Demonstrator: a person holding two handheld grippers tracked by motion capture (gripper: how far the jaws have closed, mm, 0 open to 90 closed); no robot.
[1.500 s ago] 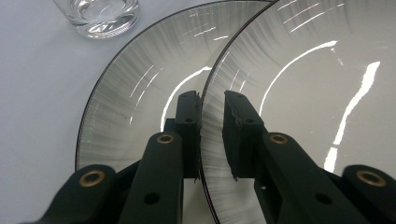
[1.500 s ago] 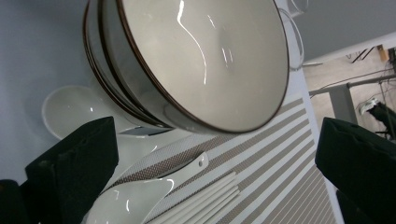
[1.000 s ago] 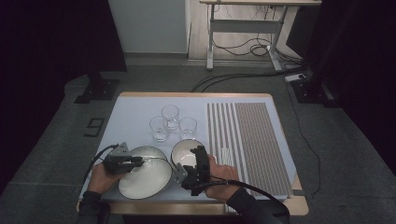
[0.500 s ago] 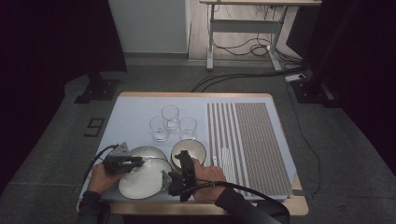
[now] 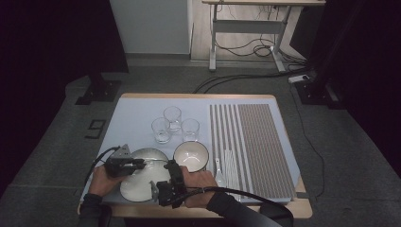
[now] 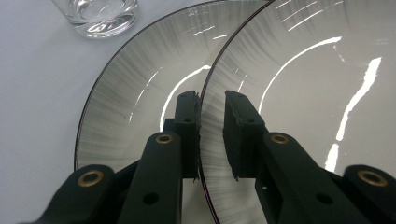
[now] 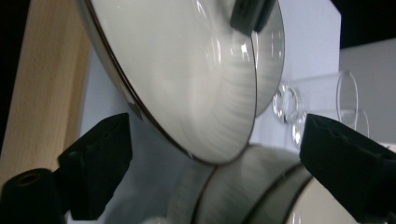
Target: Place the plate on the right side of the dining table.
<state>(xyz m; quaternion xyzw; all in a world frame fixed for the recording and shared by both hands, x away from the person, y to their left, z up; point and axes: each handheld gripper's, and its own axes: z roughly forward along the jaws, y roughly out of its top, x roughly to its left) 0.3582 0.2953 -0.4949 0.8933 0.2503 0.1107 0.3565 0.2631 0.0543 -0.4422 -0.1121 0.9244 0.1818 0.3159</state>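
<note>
Two white plates with dark rims overlap at the table's front left. My left gripper is shut on the rim of the upper plate, which is tilted up off the lower plate. My right gripper stands open at the upper plate's front right edge. Its jaws have just been closing; the plate's rim hangs between them, and the pads do not touch it. The left gripper's jaw tip grips the plate's far rim.
A white bowl sits right of the plates, with three clear glasses behind and a white spoon beside it. A striped mat covers the table's right half. The wooden front edge lies close below the plates.
My right gripper has moved left from beside the bowl to the upper plate's front edge. The upper plate has come off the lower one toward the front. The left gripper stayed put.
</note>
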